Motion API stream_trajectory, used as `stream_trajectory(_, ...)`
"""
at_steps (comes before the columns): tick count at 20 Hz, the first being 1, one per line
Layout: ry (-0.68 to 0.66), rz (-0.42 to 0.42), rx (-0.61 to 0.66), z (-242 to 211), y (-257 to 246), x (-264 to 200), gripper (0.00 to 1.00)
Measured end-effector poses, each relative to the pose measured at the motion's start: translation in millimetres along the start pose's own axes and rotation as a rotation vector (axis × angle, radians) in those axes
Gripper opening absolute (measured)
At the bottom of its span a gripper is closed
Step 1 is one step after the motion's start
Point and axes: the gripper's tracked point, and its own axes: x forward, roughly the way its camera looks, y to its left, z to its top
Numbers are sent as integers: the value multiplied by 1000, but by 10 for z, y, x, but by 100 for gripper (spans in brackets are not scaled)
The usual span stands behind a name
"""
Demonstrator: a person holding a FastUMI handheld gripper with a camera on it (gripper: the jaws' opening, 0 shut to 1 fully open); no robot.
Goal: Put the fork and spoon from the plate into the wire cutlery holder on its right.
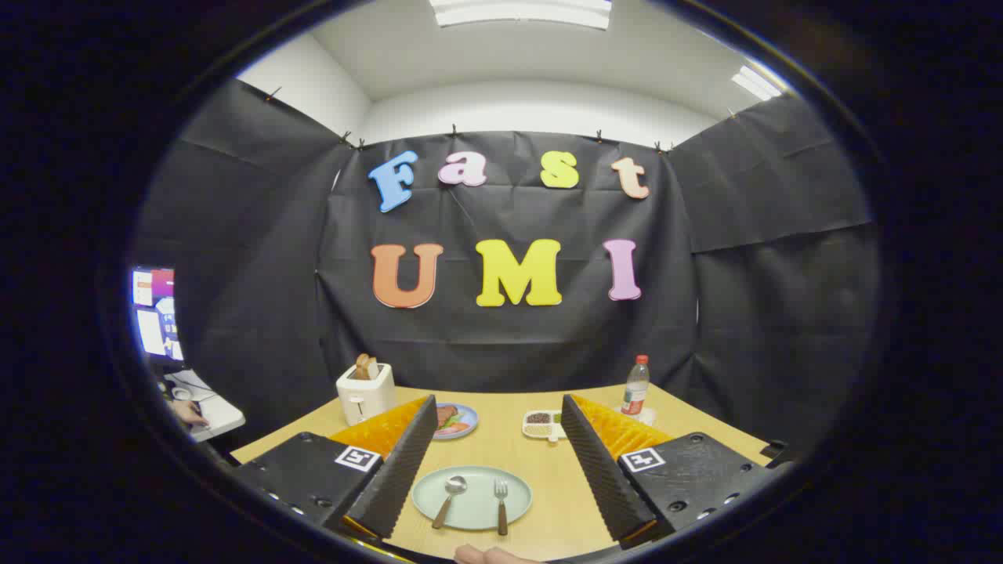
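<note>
The gripper [497, 470] is held above the near edge of the wooden table [548, 439], its fingers spread wide and nothing caught between them. Framed in the gap between the fingers, the pale green plate [472, 513] is seen lying flat, and on it the two pieces of cutlery are laid side by side, apart from each other. The spoon [449, 499] is placed on the left, its bowl far and its brown handle slanted toward the near left. The fork [501, 505] is placed on the right, tines far, handle pointed almost straight back at the gripper.

Both long axes are run near-to-far, roughly in line with the fingers, so a grasp across either handle is judged possible without much turning; the fork is set squarer to the fingers. A descent onto the plate is still needed.

The wire cutlery holder cannot be made out; the plate's right side is masked by the right finger.
</note>
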Motion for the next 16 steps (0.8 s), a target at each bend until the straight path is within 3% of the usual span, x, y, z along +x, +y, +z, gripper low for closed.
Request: stream_trajectory(16,-23,-12,-11,66,-55,-108,95)
